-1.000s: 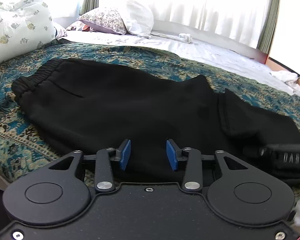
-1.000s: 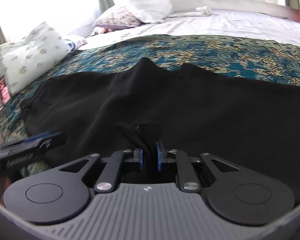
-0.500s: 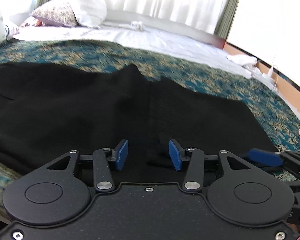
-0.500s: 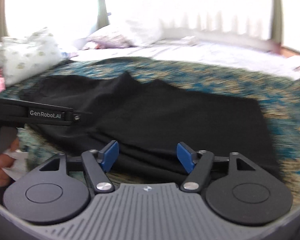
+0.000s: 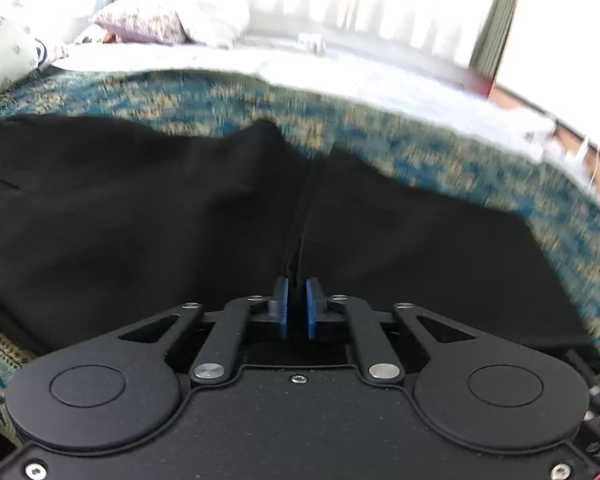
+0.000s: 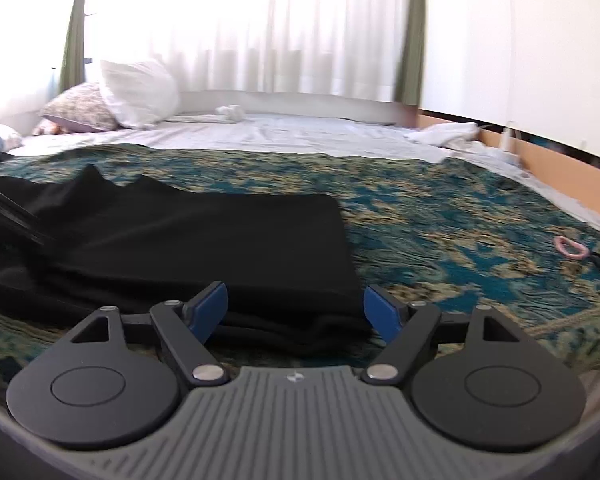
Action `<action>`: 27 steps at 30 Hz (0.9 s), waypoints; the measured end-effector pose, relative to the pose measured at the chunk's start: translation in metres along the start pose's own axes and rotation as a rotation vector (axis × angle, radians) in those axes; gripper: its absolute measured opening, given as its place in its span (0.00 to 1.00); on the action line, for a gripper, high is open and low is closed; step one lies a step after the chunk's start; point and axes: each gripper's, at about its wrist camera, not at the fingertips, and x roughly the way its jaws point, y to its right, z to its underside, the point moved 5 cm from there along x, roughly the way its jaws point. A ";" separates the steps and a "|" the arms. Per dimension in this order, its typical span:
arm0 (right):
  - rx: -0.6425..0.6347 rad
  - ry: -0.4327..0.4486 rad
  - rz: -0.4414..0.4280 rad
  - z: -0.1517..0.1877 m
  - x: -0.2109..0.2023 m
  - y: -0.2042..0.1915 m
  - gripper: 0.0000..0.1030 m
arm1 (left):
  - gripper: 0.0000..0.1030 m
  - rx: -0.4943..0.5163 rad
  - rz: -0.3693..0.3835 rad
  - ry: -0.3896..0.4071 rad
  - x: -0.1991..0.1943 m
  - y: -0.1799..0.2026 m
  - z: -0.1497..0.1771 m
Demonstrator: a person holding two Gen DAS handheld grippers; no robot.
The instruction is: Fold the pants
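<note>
Black pants (image 5: 148, 216) lie spread across a teal-and-gold patterned bedspread (image 6: 440, 216) near its front edge, the fabric doubled over so that a straight folded edge faces the bedspread's right side. In the left wrist view the left gripper (image 5: 297, 308) has its blue pads pressed nearly together, pinching a ridge of the black cloth at the seam that runs between the two halves. In the right wrist view the right gripper (image 6: 296, 312) has its fingers spread wide, one to either side of the pants' near right corner, and whether they touch the cloth I cannot tell. Beyond the bedspread lie a white sheet (image 6: 300, 136), a white pillow (image 6: 140, 92) and a floral pillow (image 6: 80, 108) toward the far left corner of the bed, under pale curtains (image 6: 260, 28). A small pink loop (image 6: 571, 247) rests on the bedspread near its right edge.
</note>
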 end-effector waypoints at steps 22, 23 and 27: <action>-0.062 -0.061 0.183 0.011 0.009 0.031 0.92 | 0.11 0.049 -0.072 -0.021 -0.017 -0.030 0.017; -0.051 -0.068 0.178 0.011 0.011 0.035 0.93 | 0.11 0.049 -0.071 -0.019 -0.017 -0.032 0.017; -0.052 -0.081 0.150 0.014 0.008 0.035 0.93 | 0.10 0.063 -0.096 -0.002 -0.023 -0.036 0.015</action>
